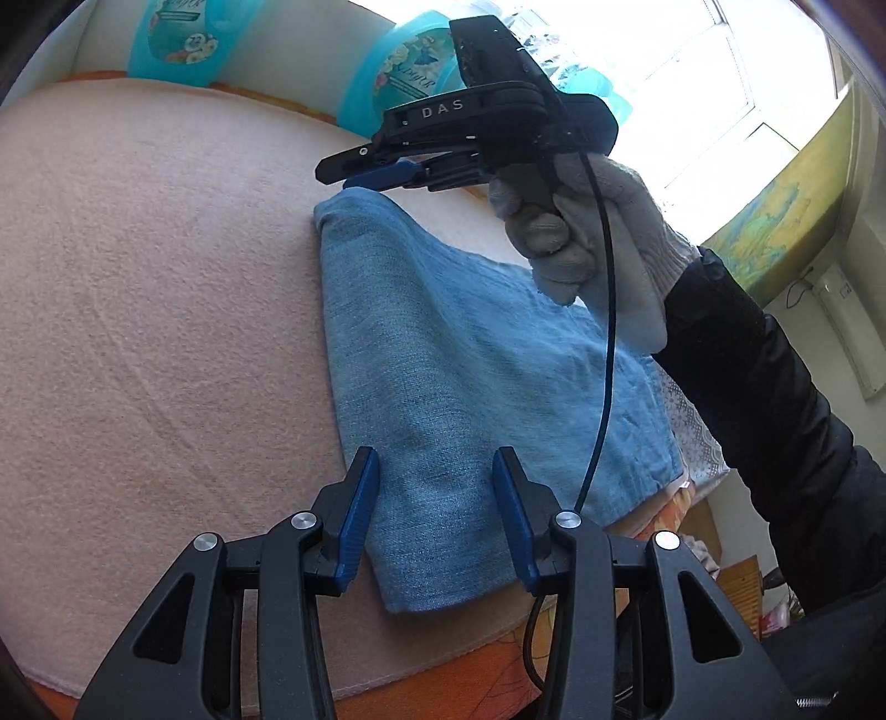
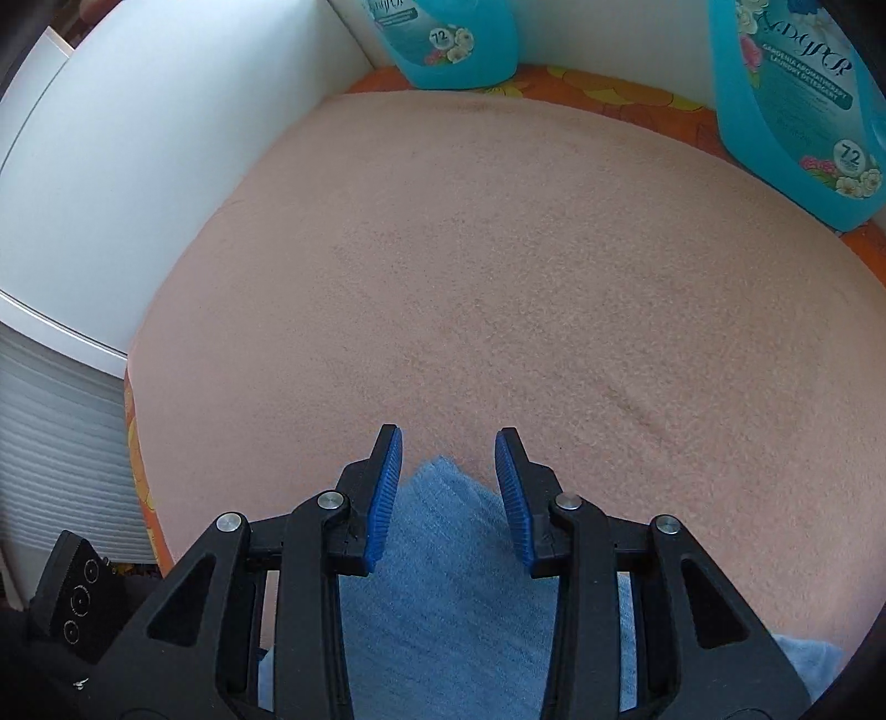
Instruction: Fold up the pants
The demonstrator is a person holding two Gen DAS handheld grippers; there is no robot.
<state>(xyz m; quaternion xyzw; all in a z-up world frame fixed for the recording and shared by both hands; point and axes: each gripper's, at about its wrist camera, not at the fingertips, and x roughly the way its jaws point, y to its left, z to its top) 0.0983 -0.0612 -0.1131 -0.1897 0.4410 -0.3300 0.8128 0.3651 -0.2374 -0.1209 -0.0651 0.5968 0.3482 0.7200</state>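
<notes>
Folded blue denim pants [image 1: 443, 354] lying flat on a pink towel [image 1: 155, 310], toward the towel's right side in the left wrist view, one narrow end near the camera and the other reaching toward the back. Seen again in the right wrist view as a blue corner [image 2: 443, 565] low in the frame, on the same pink towel [image 2: 498, 277].

Left gripper [image 1: 437, 471] poised over the near end of the pants, blue pads [image 1: 354, 515] spread apart with denim showing between them; neither pad pressing on the cloth, so released, nothing grasped. Whether the tips touch the fabric, impossible to tell.

Right gripper [image 2: 448, 443] angled steeply down over the far corner of the pants, jaws apart, pads [image 2: 385, 493] clear of the cloth on both sides, nothing grasped. From the left wrist view, the same right gripper [image 1: 346, 171] hovering just above the far end of the denim, held in a grey-gloved hand [image 1: 581, 249] with a black sleeve [image 1: 775, 399] and a black cable [image 1: 606, 332] hanging down.

Beyond the towel, an orange patterned cover [image 2: 609, 88] at the edge. Two turquoise detergent bottles [image 2: 448, 39] [image 2: 797, 105] standing at the back against a white wall [image 2: 166, 138]. Bright window [image 1: 692, 72] to the right.
</notes>
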